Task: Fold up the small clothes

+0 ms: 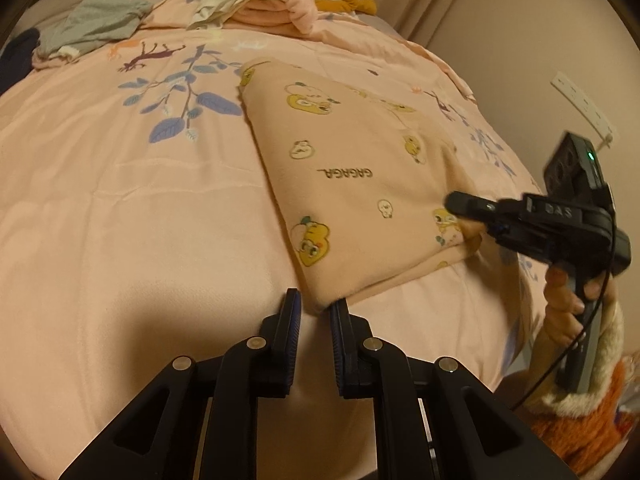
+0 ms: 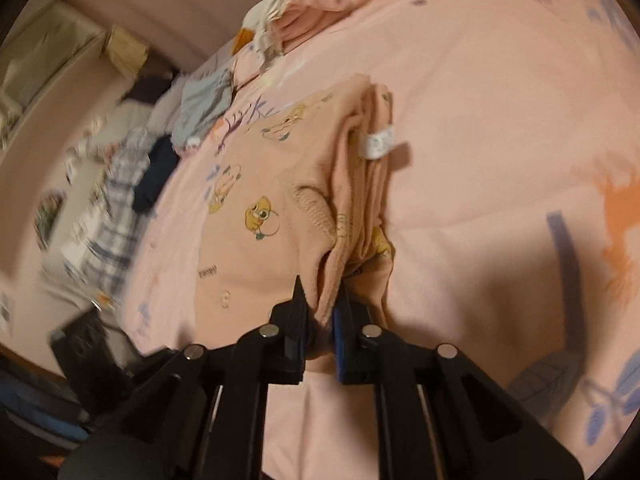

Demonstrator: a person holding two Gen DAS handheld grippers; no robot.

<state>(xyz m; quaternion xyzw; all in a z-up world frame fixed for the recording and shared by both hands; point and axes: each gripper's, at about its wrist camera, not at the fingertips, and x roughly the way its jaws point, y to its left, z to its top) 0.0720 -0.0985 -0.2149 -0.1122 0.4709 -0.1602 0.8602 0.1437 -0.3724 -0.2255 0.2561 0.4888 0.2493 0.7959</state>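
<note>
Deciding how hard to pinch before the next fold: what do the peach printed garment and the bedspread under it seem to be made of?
The peach garment looks like soft matte cotton knit, likely jersey: stacked layers bunch thickly at the right gripper, and a ribbed cuff shows. The bedspread looks like a smoother, thinner woven cotton with printed leaves, lying in shallow creases. Neither fibre can be confirmed.

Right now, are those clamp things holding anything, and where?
The right hand-held gripper pinches the folded peach garment at its layered edge. The left hand-held gripper is open at its corner.
</note>
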